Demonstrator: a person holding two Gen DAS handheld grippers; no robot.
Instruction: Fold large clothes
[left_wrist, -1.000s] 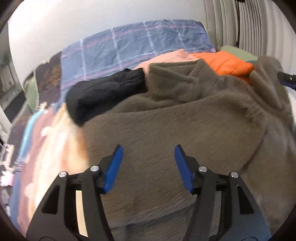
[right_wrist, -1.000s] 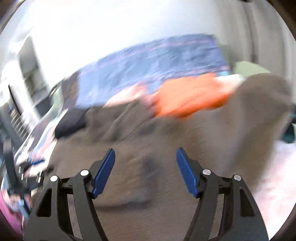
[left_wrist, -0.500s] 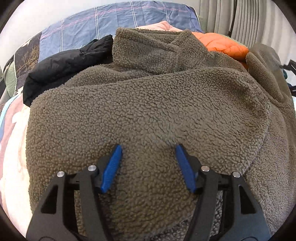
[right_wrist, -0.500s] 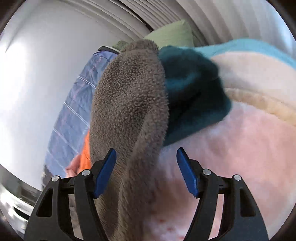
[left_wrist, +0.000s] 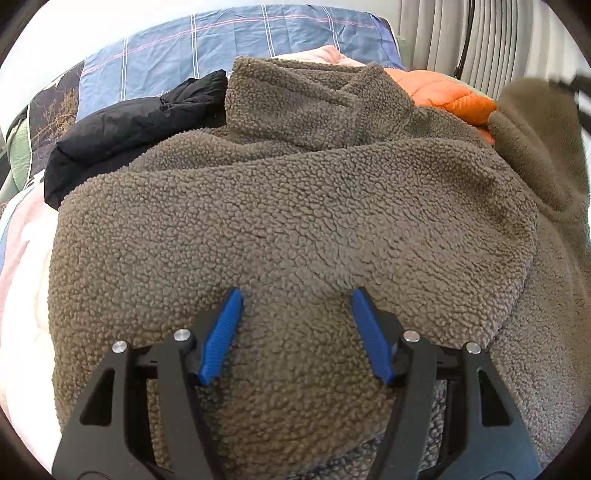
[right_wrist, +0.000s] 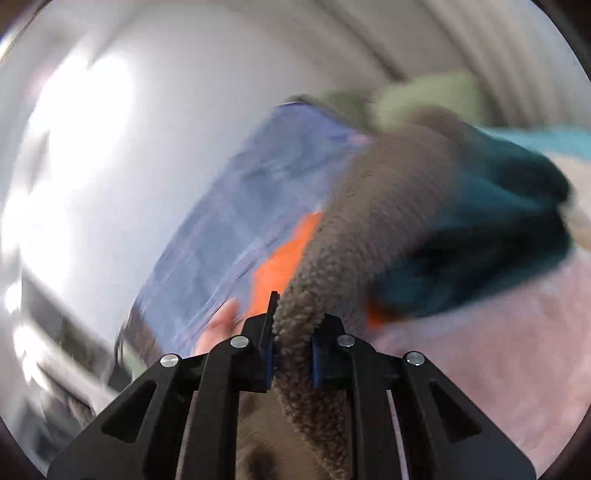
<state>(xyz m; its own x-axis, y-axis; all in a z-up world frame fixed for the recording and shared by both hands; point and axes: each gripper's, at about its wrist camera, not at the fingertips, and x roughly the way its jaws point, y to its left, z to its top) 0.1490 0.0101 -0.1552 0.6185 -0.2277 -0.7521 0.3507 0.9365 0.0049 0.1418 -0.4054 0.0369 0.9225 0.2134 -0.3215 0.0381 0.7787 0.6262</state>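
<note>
A large brown fleece jacket (left_wrist: 295, 203) lies spread over a bed, collar at the far end. My left gripper (left_wrist: 296, 293) hovers low over the jacket's near part, open, its blue fingertips (left_wrist: 232, 299) touching the pile with fleece bulging between them but not pinched. The jacket's sleeve (left_wrist: 539, 140) is lifted at the right edge, blurred. In the right wrist view the same sleeve (right_wrist: 369, 221) runs away from my right gripper (right_wrist: 295, 321), whose jaws are closing, with the sleeve's end squeezed between the pads.
A black jacket (left_wrist: 136, 129) and an orange puffer (left_wrist: 450, 92) lie behind the fleece. A blue plaid cover (left_wrist: 240, 37) is at the head end. A teal garment (right_wrist: 498, 229) rests on a pink blanket (right_wrist: 480, 350). Curtains (left_wrist: 498, 37) hang at the right.
My right gripper swung to the sleeve, closed on it and is lifting it, with the view blurred. My left gripper dropped onto the fleece body and then held still.
</note>
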